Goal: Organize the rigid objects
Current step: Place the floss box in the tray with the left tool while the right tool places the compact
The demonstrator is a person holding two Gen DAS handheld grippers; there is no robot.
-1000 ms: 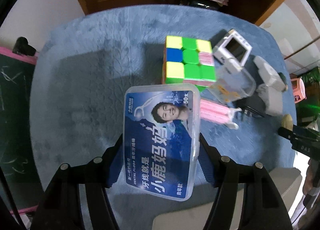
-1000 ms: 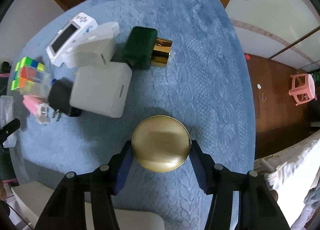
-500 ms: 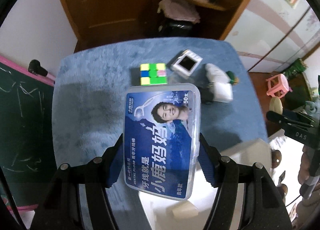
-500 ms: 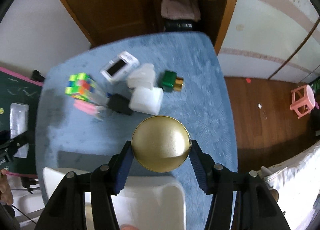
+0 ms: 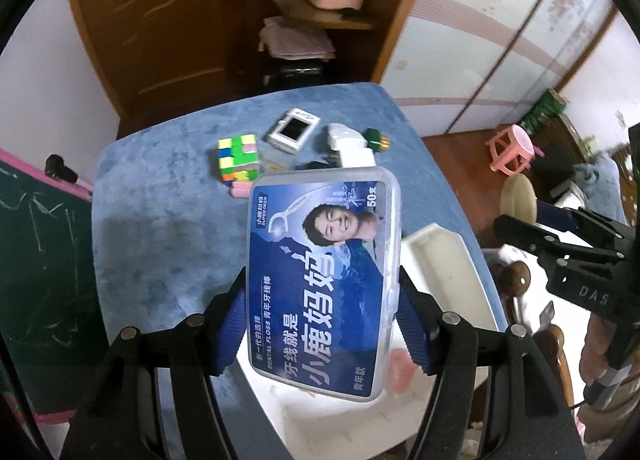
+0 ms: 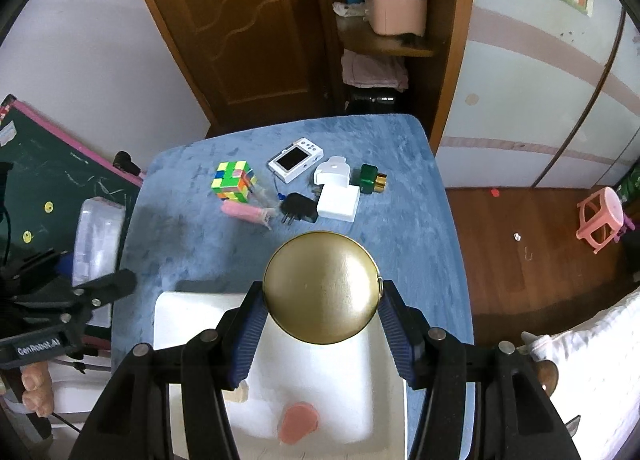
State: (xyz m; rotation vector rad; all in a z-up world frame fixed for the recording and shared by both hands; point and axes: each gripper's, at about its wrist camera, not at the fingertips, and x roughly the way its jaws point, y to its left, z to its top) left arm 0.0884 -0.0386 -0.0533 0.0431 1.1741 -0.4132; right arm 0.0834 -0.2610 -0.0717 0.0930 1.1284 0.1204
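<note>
Floss box [image 5: 324,284], clear plastic with a blue label reading "DENTAL FLOSS" and "50", is pinched by the left gripper [image 5: 322,310] above the white tray [image 5: 440,256].

Gold round tin [image 6: 322,286], smooth and unmarked, is clamped by the right gripper [image 6: 322,334] over the same tray's far edge.

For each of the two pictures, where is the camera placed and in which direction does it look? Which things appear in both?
Left wrist: sits on the left gripper, looking steeply down past the held dental floss box at the blue table; the right gripper shows at the right edge.
Right wrist: sits on the right gripper, looking down past the held gold round tin over the white tray; the left gripper and fingers show at the left.
Shared: the puzzle cube, white camera, tray.
</note>
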